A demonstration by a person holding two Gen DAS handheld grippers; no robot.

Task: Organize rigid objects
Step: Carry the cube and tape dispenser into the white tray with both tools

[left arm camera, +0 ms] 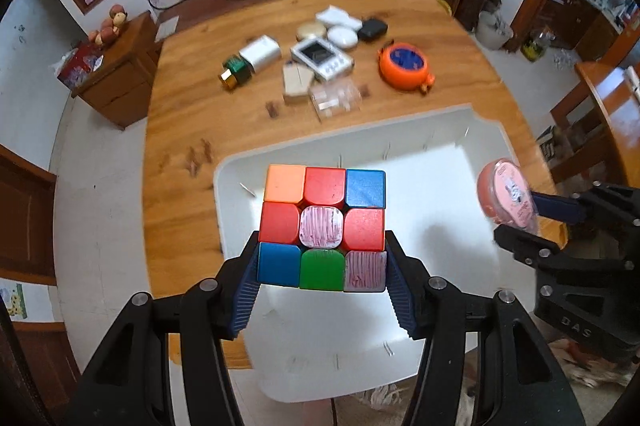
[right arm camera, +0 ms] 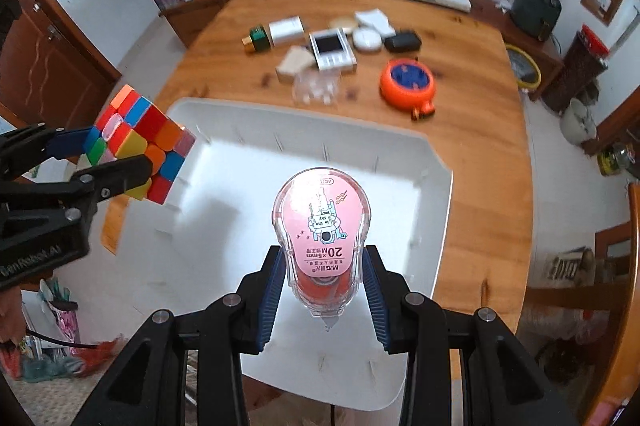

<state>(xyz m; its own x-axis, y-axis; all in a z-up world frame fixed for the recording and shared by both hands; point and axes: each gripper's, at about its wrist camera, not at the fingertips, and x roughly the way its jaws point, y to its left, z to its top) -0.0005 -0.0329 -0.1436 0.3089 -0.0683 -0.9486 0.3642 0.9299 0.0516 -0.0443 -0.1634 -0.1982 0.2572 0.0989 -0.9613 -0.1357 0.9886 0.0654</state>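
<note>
A: What does the left gripper [left arm camera: 322, 262] carry?
B: A multicoloured plastic puzzle cube [left arm camera: 323, 228], clamped between its blue ribbed pads above the white plastic tray [left arm camera: 472, 162] on the round wooden table [left arm camera: 192, 114].
A: And the right gripper [right arm camera: 320, 278]?
B: Clamped on a pink, clear-cased correction tape dispenser [right arm camera: 322, 234], held over the same tray.
</note>
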